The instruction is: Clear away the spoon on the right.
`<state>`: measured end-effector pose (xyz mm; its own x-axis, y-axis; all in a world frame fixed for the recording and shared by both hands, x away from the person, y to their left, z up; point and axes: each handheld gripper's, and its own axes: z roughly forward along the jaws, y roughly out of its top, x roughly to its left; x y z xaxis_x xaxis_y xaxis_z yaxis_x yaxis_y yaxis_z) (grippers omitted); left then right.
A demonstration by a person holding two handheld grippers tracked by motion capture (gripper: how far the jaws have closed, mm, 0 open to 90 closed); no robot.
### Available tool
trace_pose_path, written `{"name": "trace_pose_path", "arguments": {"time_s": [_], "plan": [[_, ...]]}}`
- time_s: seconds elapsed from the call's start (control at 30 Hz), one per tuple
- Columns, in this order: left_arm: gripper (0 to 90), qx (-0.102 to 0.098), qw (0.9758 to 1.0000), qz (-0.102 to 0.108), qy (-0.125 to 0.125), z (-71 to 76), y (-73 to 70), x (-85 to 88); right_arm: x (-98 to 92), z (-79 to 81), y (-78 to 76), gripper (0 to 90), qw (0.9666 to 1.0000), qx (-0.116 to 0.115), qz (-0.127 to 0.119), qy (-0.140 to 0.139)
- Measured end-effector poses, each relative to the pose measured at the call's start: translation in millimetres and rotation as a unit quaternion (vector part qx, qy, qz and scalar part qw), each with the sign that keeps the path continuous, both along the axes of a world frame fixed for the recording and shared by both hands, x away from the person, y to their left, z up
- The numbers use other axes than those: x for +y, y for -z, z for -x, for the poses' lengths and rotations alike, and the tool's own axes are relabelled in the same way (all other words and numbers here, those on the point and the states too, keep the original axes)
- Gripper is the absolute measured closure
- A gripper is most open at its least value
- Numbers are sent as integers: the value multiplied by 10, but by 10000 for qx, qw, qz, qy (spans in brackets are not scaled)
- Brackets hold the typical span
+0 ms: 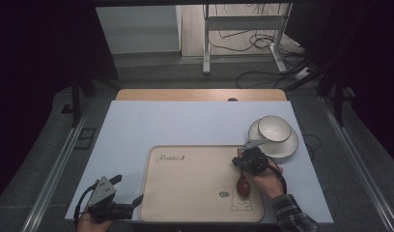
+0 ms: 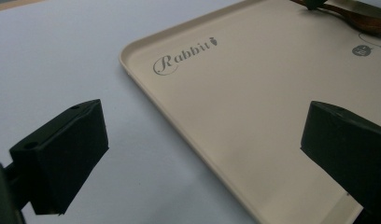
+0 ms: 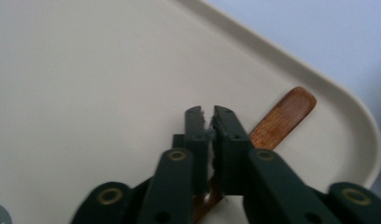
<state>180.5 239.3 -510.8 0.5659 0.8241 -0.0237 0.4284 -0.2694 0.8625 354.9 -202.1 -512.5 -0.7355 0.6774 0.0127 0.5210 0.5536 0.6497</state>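
A beige tray point(image 1: 195, 183) printed with "Rabbit" lettering lies on the white table. On its right side rests a brown wooden spoon point(image 1: 243, 186), its handle toward the tray's rim. My right gripper point(image 1: 242, 166) points down at that handle. In the right gripper view my right gripper point(image 3: 209, 112) has its jaws together but for a thin slit, and the spoon point(image 3: 286, 112) runs slanting through them over the tray point(image 3: 86, 70). My left gripper point(image 1: 130, 189) stands open at the tray's near left corner. The left gripper point(image 2: 205, 126) straddles the rim of the tray point(image 2: 254, 93) and holds nothing.
A white bowl point(image 1: 274, 128) sits on a white plate point(image 1: 288, 147) just beyond the tray's far right corner. The table's wooden far edge point(image 1: 200, 94) borders a floor with cables and a desk frame point(image 1: 243, 34). The spoon point(image 2: 361, 18) shows far off across the tray.
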Motion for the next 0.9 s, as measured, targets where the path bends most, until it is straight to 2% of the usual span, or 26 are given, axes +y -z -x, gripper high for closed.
{"name": "trace_pose_path", "arguments": {"time_s": [0.13, 0.33, 0.47, 0.53, 0.57, 0.9], "plan": [[4, -4, 10000, -1, 1, 1, 0, -1, 16, 30, -32, 713, 9999, -148, 28, -11], [4, -4, 10000, -2, 3, 1, 0, -1, 32, 71, -87, 618, 9996, -280, 33, -44], [4, -4, 10000, -6, 5, 0, 0, -2, 50, 109, -130, 494, 9991, -418, 2, -112], [4, -5, 10000, -7, 6, 0, 0, -2, 57, 121, -138, 475, 9990, -439, -28, -126], [4, -5, 10000, -7, 7, 0, 0, -2, 62, 139, -160, 437, 9984, -530, -44, -184], [5, -9, 10000, -11, 15, 0, 0, -3, 66, 199, -206, 285, 9976, -632, -135, -255]]}}
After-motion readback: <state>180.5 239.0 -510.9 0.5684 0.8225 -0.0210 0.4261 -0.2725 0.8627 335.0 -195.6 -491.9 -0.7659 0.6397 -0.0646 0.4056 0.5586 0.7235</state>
